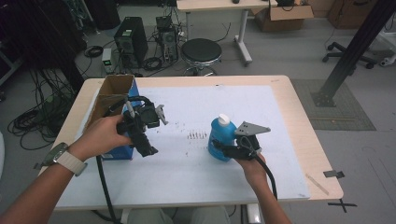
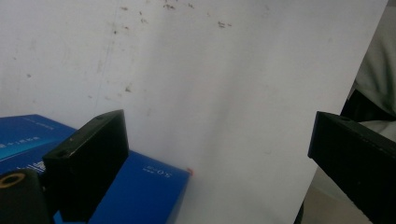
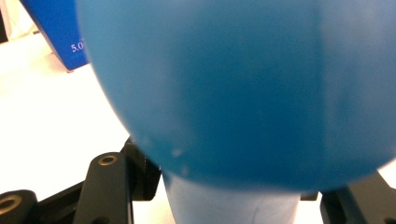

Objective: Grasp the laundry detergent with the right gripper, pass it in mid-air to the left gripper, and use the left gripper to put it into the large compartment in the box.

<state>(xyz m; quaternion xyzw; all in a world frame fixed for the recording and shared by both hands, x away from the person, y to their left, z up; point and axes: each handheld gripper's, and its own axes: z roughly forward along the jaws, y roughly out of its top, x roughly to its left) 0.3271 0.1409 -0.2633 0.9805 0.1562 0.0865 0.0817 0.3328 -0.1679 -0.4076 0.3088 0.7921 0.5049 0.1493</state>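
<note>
A blue bottle (image 1: 218, 136) with a white cap (image 1: 224, 119) stands upright on the white mat (image 1: 196, 172), right of centre. My right gripper (image 1: 219, 148) comes at it from the near right and is shut on its lower body; in the right gripper view the bottle (image 3: 243, 93) sits close between the jaws. My left gripper (image 1: 147, 149) hangs beside the blue box (image 1: 132, 95) at the table's left, pointing down at the mat. It is open (image 2: 219, 154) with nothing between its jaws; the box's corner (image 2: 140, 191) lies by its left jaw.
The box has an open cardboard top (image 1: 112, 91) near the table's left edge. Small dark marks (image 1: 197, 135) dot the mat's middle. Beyond the table stand a black stool (image 1: 201, 51), computer towers (image 1: 130, 39) and cables. A black post (image 1: 355, 46) rises at the right.
</note>
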